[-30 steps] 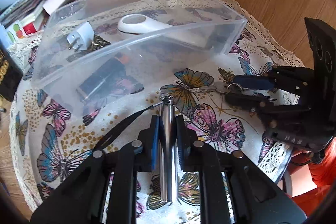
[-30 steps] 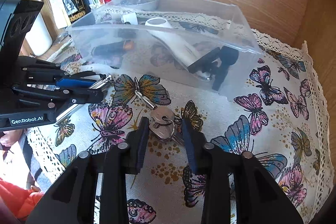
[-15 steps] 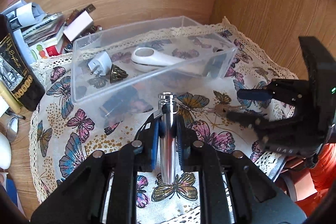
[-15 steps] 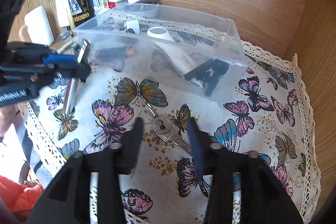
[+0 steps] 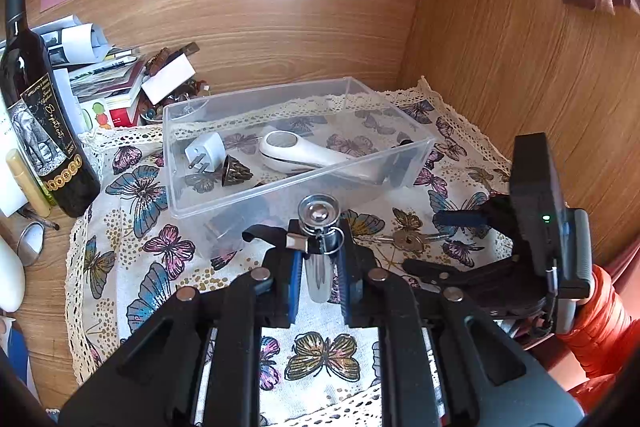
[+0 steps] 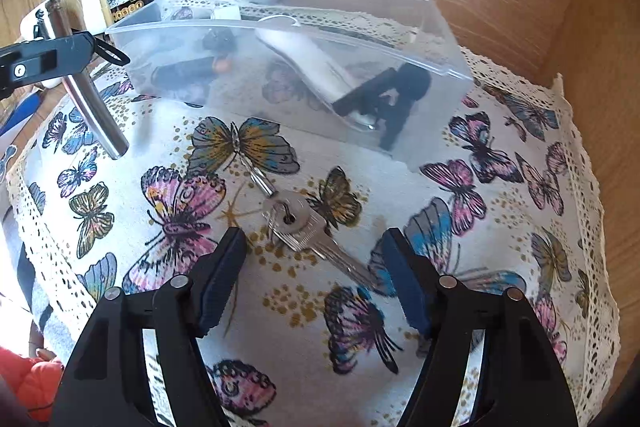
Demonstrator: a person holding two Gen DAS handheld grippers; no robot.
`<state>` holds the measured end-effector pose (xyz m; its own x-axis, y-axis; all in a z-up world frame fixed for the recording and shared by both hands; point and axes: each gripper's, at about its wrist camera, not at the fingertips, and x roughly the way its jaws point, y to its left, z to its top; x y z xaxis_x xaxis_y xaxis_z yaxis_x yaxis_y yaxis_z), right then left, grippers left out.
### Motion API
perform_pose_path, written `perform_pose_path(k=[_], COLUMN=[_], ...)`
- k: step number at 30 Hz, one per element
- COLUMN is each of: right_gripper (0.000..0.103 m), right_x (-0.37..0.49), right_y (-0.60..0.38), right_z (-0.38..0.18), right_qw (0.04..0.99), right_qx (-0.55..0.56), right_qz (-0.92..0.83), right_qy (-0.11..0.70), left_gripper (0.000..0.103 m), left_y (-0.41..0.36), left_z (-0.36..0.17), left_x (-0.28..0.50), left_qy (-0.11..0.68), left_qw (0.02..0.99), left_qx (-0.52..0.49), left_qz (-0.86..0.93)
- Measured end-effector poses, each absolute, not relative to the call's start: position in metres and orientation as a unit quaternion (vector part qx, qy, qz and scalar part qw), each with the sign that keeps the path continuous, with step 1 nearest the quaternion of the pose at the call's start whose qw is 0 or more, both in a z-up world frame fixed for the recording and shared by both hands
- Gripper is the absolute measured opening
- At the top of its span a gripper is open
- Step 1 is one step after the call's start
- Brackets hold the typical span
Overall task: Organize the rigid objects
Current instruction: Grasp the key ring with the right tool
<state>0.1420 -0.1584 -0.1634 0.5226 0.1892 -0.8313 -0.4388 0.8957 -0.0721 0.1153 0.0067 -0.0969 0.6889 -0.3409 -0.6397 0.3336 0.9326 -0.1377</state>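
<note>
Left claw (image 5: 319,279) clamped on a polished metal cylinder (image 5: 319,251), blue pads pressed against its two sides. Cylinder lifted clear of the butterfly-print cloth (image 6: 360,327); long axis in line with the claw's fingers, capped end with split ring and black strap (image 5: 262,233) pointing away from the wrist toward the clear plastic bin (image 5: 296,183), plain end back between the fingers. From the right wrist view, cylinder (image 6: 94,115) steeply tilted, plain end low and nearer the cloth, ring end high at the left claw (image 6: 48,61).

Right claw (image 6: 314,275) apart, jaws just been opening, pads not pressing anything. Bunch of keys (image 6: 304,227) flat on the cloth between and just ahead of the fingertips; blade of the largest key running back toward the right-hand pad, a thinner key pointing the other way toward the bin. Same keys (image 5: 408,239) visible from the left wrist view, just beside the right claw (image 5: 452,243).

Bin on the cloth, near the wooden back wall. Contents: white plug adapter (image 5: 204,153), small dark cone-shaped object (image 5: 236,171), white long-handled device (image 5: 304,155) lying diagonally, black object (image 6: 384,95) at the right end; further dark items against the near wall, not identifiable.

Dark wine bottle (image 5: 40,123) upright on the surface left of the cloth, stacked papers (image 5: 104,67) behind it.
</note>
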Motion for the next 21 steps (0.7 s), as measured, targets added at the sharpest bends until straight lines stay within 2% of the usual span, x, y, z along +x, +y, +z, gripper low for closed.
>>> perform_pose_path(k=[2,7,21], right_gripper=[0.053,0.026,0.026], right_x=[0.148,0.143,0.119], right_y=[-0.158,-0.150,-0.152], right_z=[-0.164,-0.163,-0.151], right_qw=[0.859,0.856,0.874], right_qx=[-0.119,-0.126,-0.105], right_qz=[0.193,0.209,0.198], right_qy=[0.459,0.456,0.430], left_gripper=[0.015,0.015,0.015], left_y=[0.009,0.013,0.021], left_z=[-0.096,-0.092,-0.083], left_x=[0.114,0.112,0.109], left_qy=[0.347,0.340,0.323], left_qw=[0.920,0.922,0.929], left_qx=[-0.009,-0.016,-0.036], left_qz=[-0.184,-0.184,-0.178])
